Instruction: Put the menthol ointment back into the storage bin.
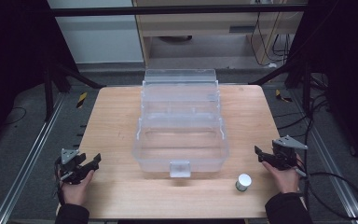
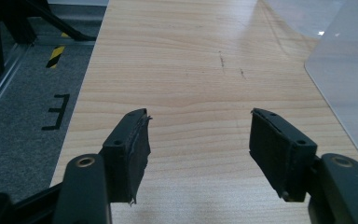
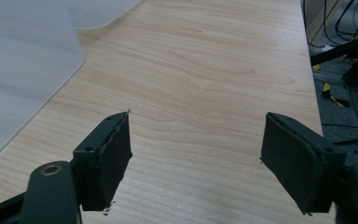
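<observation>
Landmark is the clear plastic organizer box (image 1: pixel 181 140), lid thrown back, sitting mid-table.

Nearest to me: small white-capped jar (image 1: pixel 243 182), near the front edge of the wooden table (image 1: pixel 121 196), just off the box's front right corner, upright, untouched.

My right gripper (image 1: pixel 262 155) sits right of the box, a little behind the jar, jaws spread wide with nothing between them; the right gripper view shows bare wood between the pads (image 3: pixel 107 158).

My left gripper (image 1: pixel 93 162) is left of the box's front corner, jaws also apart and empty; the left gripper view shows just tabletop and a box corner (image 2: pixel 345 79).

Farther: box latch (image 1: pixel 180 168) faces me, trays stepping back toward the far edge.

Risks, my read: the jar is small and round-sided, so an off-centre pinch could squirt it out or tip it, and it could roll off the front edge. Box walls are clear and hard to judge, so a jaw could clip the rim and shove the box.
</observation>
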Action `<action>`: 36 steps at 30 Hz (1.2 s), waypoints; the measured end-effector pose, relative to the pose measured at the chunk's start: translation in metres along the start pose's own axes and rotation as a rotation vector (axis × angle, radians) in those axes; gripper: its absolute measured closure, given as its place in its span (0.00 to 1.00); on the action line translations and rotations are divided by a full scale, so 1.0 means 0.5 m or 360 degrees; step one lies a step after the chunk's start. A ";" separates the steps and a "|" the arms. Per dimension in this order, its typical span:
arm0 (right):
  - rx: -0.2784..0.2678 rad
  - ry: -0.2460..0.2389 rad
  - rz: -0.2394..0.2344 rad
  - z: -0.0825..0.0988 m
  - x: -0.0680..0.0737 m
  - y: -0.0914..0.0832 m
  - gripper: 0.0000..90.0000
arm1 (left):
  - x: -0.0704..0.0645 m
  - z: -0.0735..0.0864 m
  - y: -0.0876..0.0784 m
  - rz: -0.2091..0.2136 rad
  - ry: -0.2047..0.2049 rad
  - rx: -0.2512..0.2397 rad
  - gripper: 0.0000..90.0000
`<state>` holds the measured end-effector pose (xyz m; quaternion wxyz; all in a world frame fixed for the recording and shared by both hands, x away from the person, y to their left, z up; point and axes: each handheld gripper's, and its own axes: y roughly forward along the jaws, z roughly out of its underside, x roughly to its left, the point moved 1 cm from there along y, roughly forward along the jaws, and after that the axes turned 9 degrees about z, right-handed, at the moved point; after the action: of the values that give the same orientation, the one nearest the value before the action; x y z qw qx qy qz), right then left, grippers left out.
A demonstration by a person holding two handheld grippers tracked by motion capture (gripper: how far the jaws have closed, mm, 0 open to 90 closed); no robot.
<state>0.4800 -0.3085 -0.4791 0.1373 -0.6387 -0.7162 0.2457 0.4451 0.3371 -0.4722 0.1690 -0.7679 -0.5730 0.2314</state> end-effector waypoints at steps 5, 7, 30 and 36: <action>0.0001 -0.0055 -0.0021 -0.012 -0.003 -0.008 0.31 | 0.002 0.001 0.003 -0.0005 0.0008 0.0015 0.43; -0.0011 -0.0084 -0.0032 -0.018 -0.002 -0.013 0.36 | 0.003 0.002 0.005 -0.0011 0.0011 0.0028 0.43; 0.0091 -0.0376 -0.0309 -0.094 0.017 -0.067 0.37 | -0.003 0.007 0.022 0.0000 0.0053 0.0108 0.41; 0.0114 -0.0498 -0.0379 -0.118 0.033 -0.087 0.36 | -0.005 0.006 0.023 0.0007 0.0064 0.0116 0.41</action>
<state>0.4710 -0.2844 -0.4084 0.0751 -0.4983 -0.7900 0.3492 0.4522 0.3316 -0.4804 0.2078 -0.7670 -0.5589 0.2369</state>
